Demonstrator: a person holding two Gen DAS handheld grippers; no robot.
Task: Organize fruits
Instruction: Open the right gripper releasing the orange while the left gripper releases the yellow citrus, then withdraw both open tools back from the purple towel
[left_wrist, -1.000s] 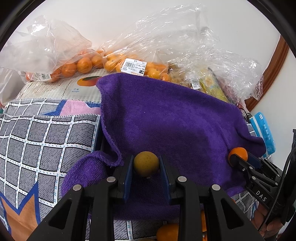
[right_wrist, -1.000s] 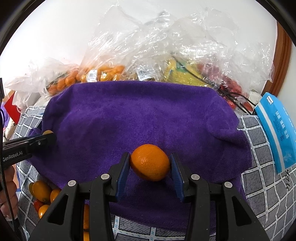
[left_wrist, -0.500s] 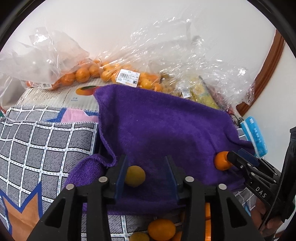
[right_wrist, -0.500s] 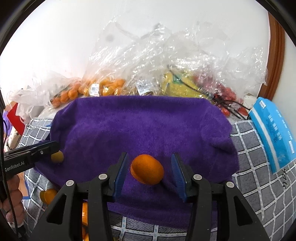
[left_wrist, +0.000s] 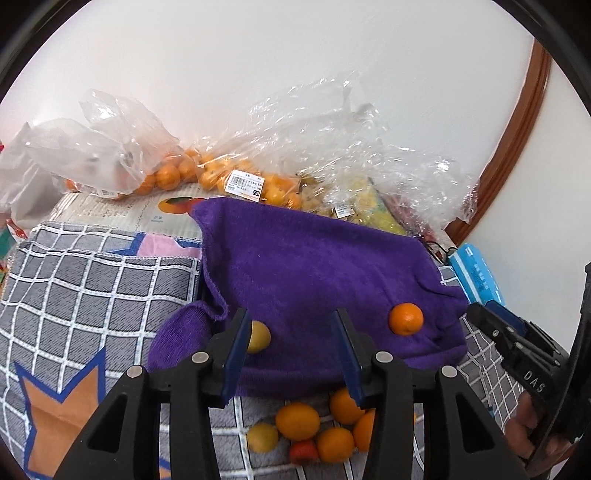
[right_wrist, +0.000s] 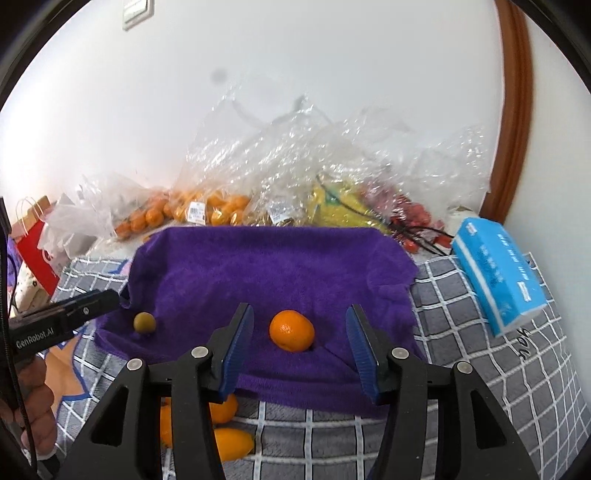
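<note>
Purple towel (right_wrist: 280, 266): spread on checked cloth (right_wrist: 480, 369).
Orange (right_wrist: 291, 329): laid on towel, near edge.
Yellow-green fruit (right_wrist: 144, 322): laid on towel, left.
Right gripper (right_wrist: 299, 347), left gripper (left_wrist: 291, 350): jaws just opened, parted, nothing clamped.

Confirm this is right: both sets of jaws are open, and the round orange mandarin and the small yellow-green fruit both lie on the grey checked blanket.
Not right. The round orange mandarin and the small yellow-green fruit lie on the purple towel, as the right wrist view shows. Both sets of jaws are open.
</note>
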